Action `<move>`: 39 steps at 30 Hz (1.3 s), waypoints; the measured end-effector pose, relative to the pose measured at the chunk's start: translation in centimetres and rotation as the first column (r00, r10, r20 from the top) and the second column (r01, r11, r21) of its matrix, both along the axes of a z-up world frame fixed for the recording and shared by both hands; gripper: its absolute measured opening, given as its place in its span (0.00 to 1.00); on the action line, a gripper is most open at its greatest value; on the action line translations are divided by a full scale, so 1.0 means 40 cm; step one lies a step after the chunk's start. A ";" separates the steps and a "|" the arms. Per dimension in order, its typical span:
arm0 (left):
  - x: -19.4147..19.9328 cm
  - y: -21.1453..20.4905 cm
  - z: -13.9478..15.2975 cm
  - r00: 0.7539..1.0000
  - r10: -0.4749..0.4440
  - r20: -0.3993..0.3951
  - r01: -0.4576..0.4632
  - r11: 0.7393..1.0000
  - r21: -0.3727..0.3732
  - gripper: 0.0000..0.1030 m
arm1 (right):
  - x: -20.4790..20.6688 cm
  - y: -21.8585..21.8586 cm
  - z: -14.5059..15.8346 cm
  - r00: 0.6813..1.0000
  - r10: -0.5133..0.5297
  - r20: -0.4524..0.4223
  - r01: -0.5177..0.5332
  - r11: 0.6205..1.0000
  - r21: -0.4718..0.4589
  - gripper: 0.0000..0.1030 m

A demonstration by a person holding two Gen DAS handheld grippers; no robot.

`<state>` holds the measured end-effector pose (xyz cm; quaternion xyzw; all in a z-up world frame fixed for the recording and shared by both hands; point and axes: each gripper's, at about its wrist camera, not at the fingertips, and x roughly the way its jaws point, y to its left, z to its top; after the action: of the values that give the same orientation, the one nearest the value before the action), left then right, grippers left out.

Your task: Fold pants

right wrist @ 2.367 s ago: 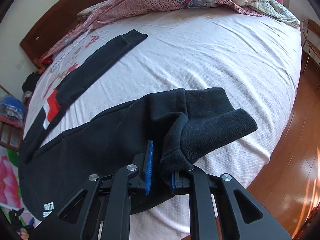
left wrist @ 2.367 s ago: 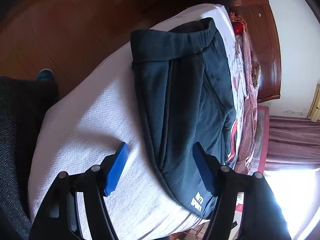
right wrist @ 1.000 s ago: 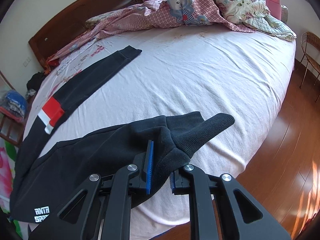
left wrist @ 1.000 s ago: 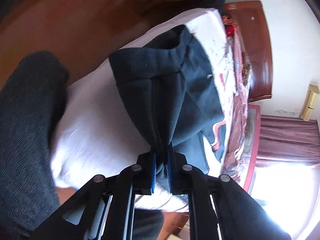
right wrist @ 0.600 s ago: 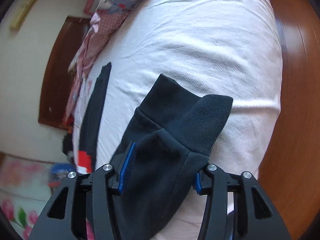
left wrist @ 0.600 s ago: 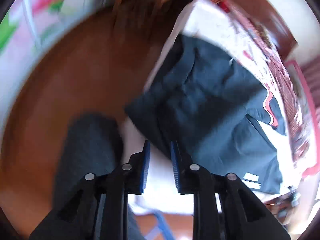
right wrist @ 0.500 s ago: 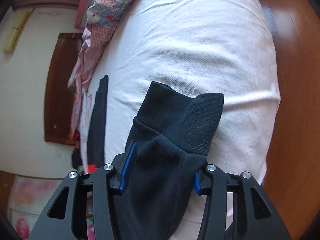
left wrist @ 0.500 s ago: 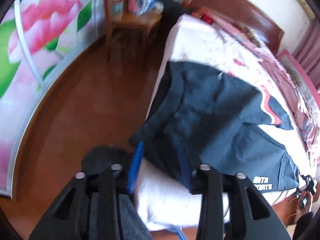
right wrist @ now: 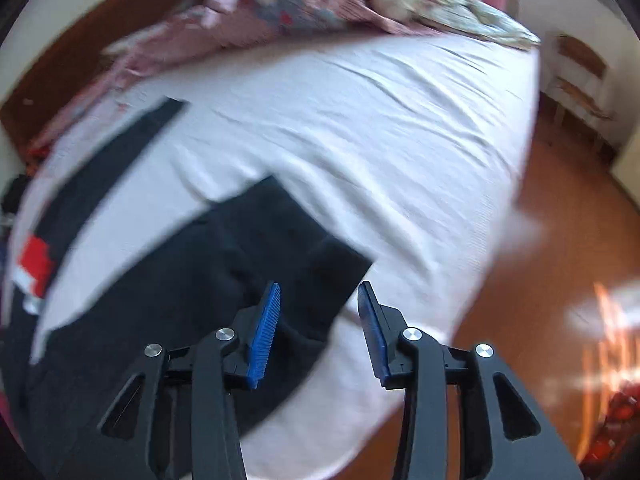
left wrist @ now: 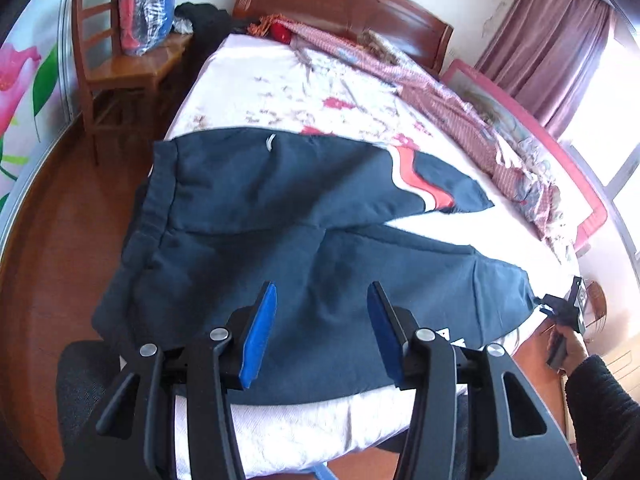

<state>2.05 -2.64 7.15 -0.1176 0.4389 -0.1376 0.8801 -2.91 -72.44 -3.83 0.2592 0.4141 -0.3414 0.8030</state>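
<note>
- The left gripper (left wrist: 322,328) is hovering over the near part of the pants (left wrist: 288,216); its blue pads (left wrist: 260,336) are standing apart, having just been opening, and are pressing on no cloth, though the dark fabric is showing in the gap behind them.
- The right gripper (right wrist: 318,328) is likewise standing parted, its jaws having just been opening; the ribbed blue pads (right wrist: 264,336) are clear of the cuff (right wrist: 332,268), which is lying just beyond them on the sheet.
- The pants are lying spread on the bed (left wrist: 280,92), waistband (left wrist: 156,200) at the left edge, both legs running right; the far leg is showing a red-and-white stripe (left wrist: 416,184).
- The fabric is reading as thick, soft, dark navy knit, with an elastic gathered waist and a ribbed cuff.
- The bed sheet (right wrist: 380,128) is appearing white, finely textured and lightly creased; a pink checked quilt (left wrist: 448,112) is lying bunched along the far right side.
- A wooden chair (left wrist: 116,64), far left, is bearing a clear plastic bag (left wrist: 146,12) that is holding red and blue items.
- The right wrist view is blurring.
</note>
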 end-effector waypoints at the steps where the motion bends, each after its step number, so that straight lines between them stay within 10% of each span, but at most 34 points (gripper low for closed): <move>1: -0.001 -0.001 0.004 1.000 0.002 0.005 -0.002 1.000 -0.005 0.46 | -0.030 -0.004 0.002 0.998 -0.065 0.022 0.065 0.998 0.012 0.38; 4: 0.016 0.011 -0.008 0.999 0.032 0.012 -0.032 0.999 0.037 0.53 | -0.049 0.048 0.052 0.990 -0.066 0.123 0.068 0.998 -0.011 0.38; 8: 0.053 0.030 -0.033 0.999 0.053 -0.009 -0.053 0.997 0.052 0.64 | 0.057 0.194 0.074 0.957 0.182 0.225 -0.196 0.980 0.041 0.50; 11: 0.076 0.033 -0.035 0.999 0.037 -0.014 -0.035 0.992 0.118 0.81 | 0.162 0.296 -0.031 0.949 0.304 0.079 -0.312 0.942 0.124 0.65; 14: 0.100 0.066 -0.030 1.000 0.031 0.006 -0.031 0.981 0.192 0.94 | 0.210 0.407 -0.008 0.932 0.349 -0.095 -0.358 0.927 -0.114 0.68; 22: 0.297 0.268 0.004 0.989 -0.050 0.142 0.010 0.962 0.272 0.98 | 0.214 0.621 0.139 0.846 0.523 0.104 -0.518 0.852 -0.072 0.68; 39: 0.657 0.395 -0.290 0.967 -0.253 0.031 0.254 0.966 -0.043 0.86 | 0.350 0.934 0.137 0.802 0.582 0.137 -0.597 0.775 0.205 0.68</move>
<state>28.34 13.17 -4.45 -0.0791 0.4357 -0.2608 0.8579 11.11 -35.08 1.66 0.2218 0.4855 -0.0121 0.8455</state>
